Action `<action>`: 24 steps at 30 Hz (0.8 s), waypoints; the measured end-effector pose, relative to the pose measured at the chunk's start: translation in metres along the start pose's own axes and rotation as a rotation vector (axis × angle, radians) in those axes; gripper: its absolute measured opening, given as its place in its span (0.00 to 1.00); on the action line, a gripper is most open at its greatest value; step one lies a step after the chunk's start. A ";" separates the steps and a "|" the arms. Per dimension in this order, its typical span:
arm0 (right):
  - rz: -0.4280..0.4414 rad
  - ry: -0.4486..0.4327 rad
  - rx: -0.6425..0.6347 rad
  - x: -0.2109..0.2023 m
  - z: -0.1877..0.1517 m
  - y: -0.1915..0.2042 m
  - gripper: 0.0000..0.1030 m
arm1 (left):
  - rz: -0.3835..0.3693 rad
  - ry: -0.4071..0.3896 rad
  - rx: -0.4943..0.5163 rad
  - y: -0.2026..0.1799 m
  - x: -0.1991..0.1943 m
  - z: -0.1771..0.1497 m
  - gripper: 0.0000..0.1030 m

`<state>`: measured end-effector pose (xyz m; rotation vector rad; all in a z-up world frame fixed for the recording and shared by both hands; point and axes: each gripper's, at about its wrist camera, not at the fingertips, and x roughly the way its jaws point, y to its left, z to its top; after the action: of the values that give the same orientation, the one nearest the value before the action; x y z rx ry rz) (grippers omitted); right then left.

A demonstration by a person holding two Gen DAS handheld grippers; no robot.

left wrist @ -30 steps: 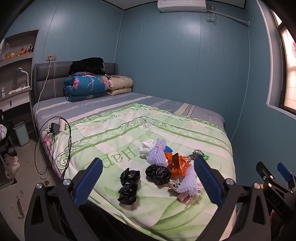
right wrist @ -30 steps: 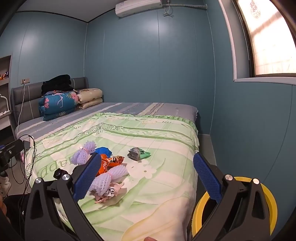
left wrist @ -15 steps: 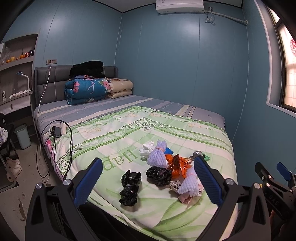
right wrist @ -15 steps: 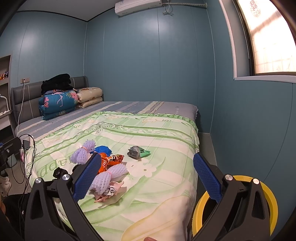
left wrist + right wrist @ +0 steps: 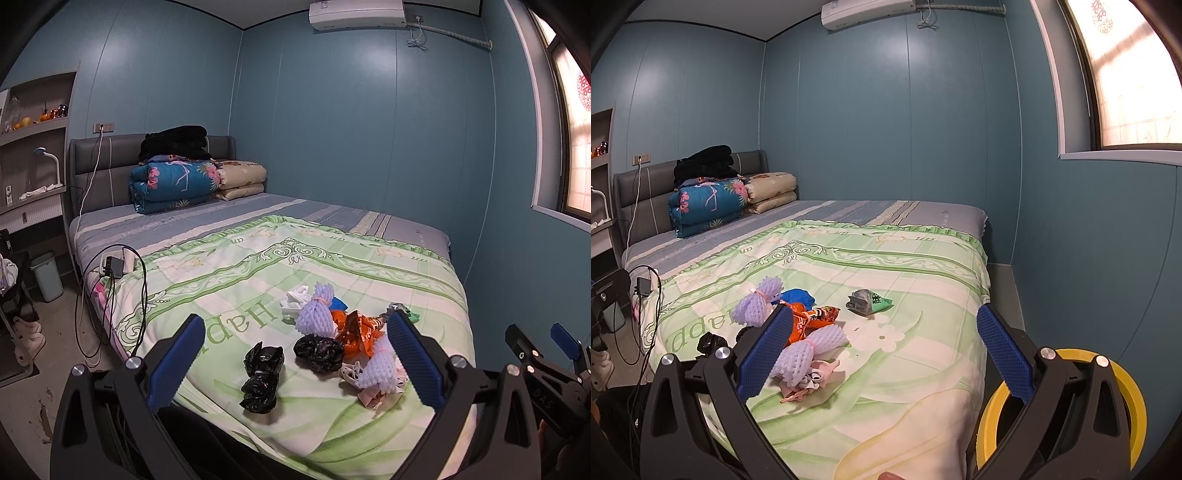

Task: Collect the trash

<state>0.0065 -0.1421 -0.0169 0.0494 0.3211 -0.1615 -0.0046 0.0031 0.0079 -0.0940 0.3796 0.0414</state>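
Observation:
A pile of trash lies near the foot of the bed: two black crumpled bags, two purple foam fruit nets, an orange snack wrapper, white tissue, a blue scrap and a green-grey packet. My left gripper is open and empty, held short of the pile. My right gripper is open and empty, to the right of the pile; it also shows at the right edge of the left wrist view.
A yellow-rimmed bin stands on the floor right of the bed. The green quilt covers the bed. Folded bedding is stacked at the headboard. A charger and cables hang off the left side. A small pale bin stands at left.
Both grippers have drawn back and risen slightly, so the trash pile sits a little lower and farther off in both views. Both stay open and nothing on the bed moved.

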 end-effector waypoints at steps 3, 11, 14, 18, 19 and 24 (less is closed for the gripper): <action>-0.001 0.000 -0.001 0.000 0.000 0.000 0.92 | -0.005 0.001 0.001 -0.002 -0.002 -0.003 0.93; -0.005 -0.001 0.004 0.001 -0.001 0.000 0.92 | -0.004 0.000 0.001 -0.002 -0.002 -0.003 0.93; -0.005 -0.001 0.004 0.000 -0.002 0.001 0.92 | -0.006 0.002 0.002 -0.002 -0.002 -0.003 0.93; -0.005 0.000 0.005 0.000 -0.001 0.000 0.92 | -0.006 0.001 0.003 -0.002 -0.003 -0.003 0.93; -0.005 0.000 0.005 0.000 0.000 0.000 0.92 | -0.007 0.001 0.004 -0.002 -0.003 -0.003 0.93; -0.005 0.001 0.005 0.001 0.000 0.000 0.92 | -0.007 0.002 0.002 -0.002 -0.002 -0.003 0.93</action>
<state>0.0071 -0.1418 -0.0175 0.0541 0.3222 -0.1674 -0.0079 0.0004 0.0060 -0.0930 0.3816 0.0336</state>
